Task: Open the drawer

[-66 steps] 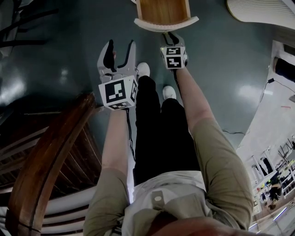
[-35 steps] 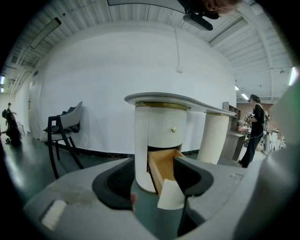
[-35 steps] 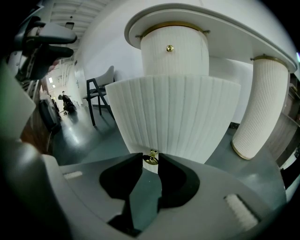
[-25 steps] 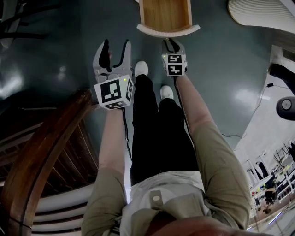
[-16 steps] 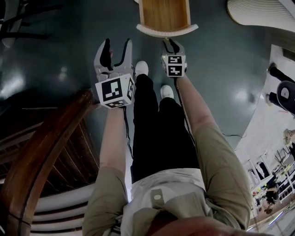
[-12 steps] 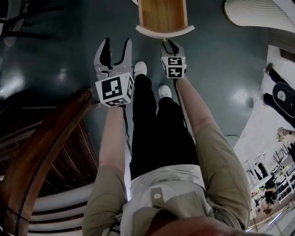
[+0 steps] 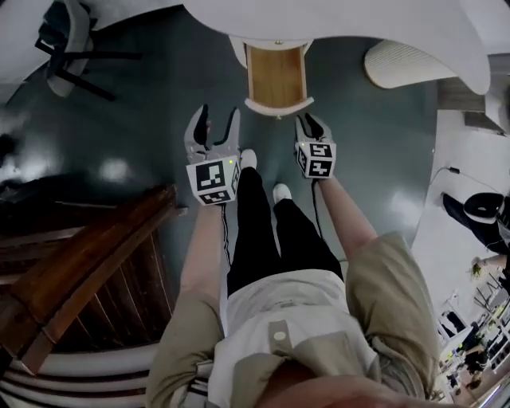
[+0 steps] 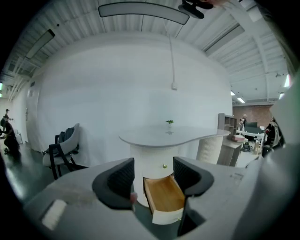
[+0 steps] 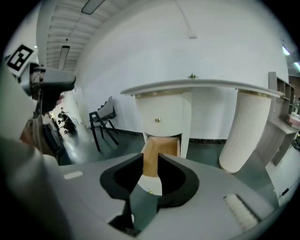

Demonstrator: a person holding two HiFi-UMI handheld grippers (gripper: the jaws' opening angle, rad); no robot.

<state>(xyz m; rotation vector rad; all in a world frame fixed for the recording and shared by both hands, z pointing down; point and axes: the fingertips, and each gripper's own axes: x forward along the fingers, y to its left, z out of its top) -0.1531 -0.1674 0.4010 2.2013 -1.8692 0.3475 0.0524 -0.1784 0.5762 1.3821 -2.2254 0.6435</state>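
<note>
Honestly, this one looks basically done to me. The drawer [image 7: 276,80] is the lower one in the round white base under the table [image 7: 358,16]. It's pulled a long way out from the table toward the person, far enough that the head view looks straight down onto its bare wooden bottom, with nothing in it. Its curved white front is the part farthest out from the table. The upper drawer [image 9: 161,115], just under the tabletop, is shut, with its little brass knob [image 8: 164,166] showing.

The left gripper [image 7: 217,119] has its jaws wide apart with nothing between them; its own view just looks through the gap at the table and the pulled-out drawer. The right gripper [image 7: 309,126] has only a narrow gap between its jaws. They've just been closing, but not on anything, since the slit only shows the drawer further off. Both grippers sit on the person's side of the table, clear of the drawer front and touching neither it nor the table.

So what's left? Not much, as far as I can judge. The pull itself is finished and nobody's hanging on to the handle. I can't tell whether the drawer is right at its stop, so maybe there's a last bit of travel (I doubt it matters). The shut upper drawer I'd read as not part of the job.
</note>
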